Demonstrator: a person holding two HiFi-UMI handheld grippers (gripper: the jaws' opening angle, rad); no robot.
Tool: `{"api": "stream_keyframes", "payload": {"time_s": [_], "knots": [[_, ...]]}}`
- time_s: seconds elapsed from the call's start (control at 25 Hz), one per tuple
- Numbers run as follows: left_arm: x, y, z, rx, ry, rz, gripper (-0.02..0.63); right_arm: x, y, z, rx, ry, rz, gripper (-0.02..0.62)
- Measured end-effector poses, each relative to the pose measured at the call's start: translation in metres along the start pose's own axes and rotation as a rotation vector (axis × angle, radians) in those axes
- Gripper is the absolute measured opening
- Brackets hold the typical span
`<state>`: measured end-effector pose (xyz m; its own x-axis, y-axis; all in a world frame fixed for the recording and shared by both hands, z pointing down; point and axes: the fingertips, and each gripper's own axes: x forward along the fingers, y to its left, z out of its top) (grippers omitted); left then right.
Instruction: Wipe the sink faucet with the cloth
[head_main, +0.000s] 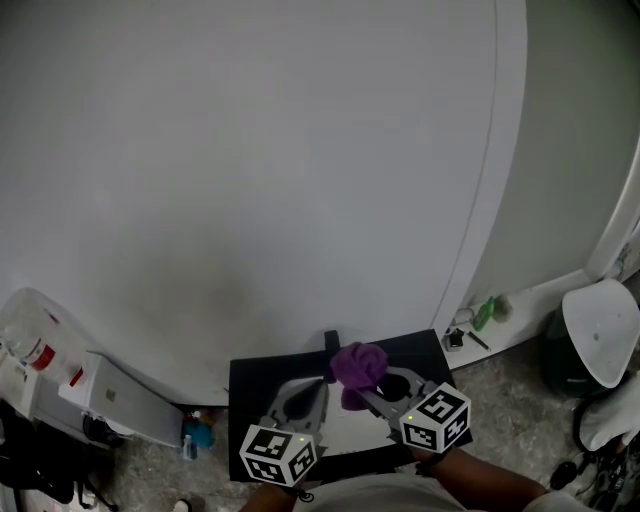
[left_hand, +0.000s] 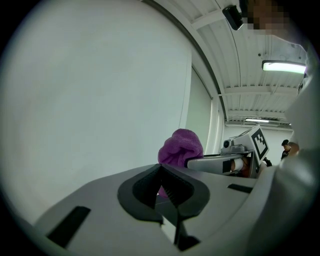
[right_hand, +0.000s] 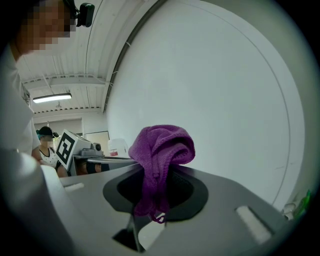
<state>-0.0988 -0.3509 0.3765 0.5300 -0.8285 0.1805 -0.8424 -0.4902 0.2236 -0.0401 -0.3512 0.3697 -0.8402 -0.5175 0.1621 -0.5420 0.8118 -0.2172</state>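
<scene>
A crumpled purple cloth (head_main: 358, 365) hangs from my right gripper (head_main: 366, 388), which is shut on it low in the head view. In the right gripper view the cloth (right_hand: 161, 149) bulges above the jaws and drapes down between them at the right gripper (right_hand: 154, 202). My left gripper (head_main: 320, 388) sits just left of it, jaws together and empty. From the left gripper (left_hand: 166, 194) the cloth (left_hand: 181, 146) shows beyond the tips. Both grippers point at a plain white wall (head_main: 260, 180). No sink or faucet is in view.
A black surface (head_main: 262, 378) lies under the grippers. A white box (head_main: 110, 395) and a red-labelled bottle (head_main: 35, 350) are at the left, a blue bottle (head_main: 198, 435) on the floor. A green item (head_main: 485, 313) and a white lidded bin (head_main: 600, 332) sit at the right.
</scene>
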Motion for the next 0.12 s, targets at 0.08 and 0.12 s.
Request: {"api": "stream_keyframes", "payload": {"time_s": [0.08, 0.12], "knots": [[-0.0004, -0.002, -0.0003, 0.0, 0.003, -0.003, 0.008, -0.0014, 0.001, 0.0008, 0.004, -0.002, 0.004, 0.092], [-0.0005, -0.0032, -0.0003, 0.001, 0.004, -0.004, 0.008, -0.0021, 0.0014, 0.0013, 0.006, -0.004, 0.005, 0.092]]}}
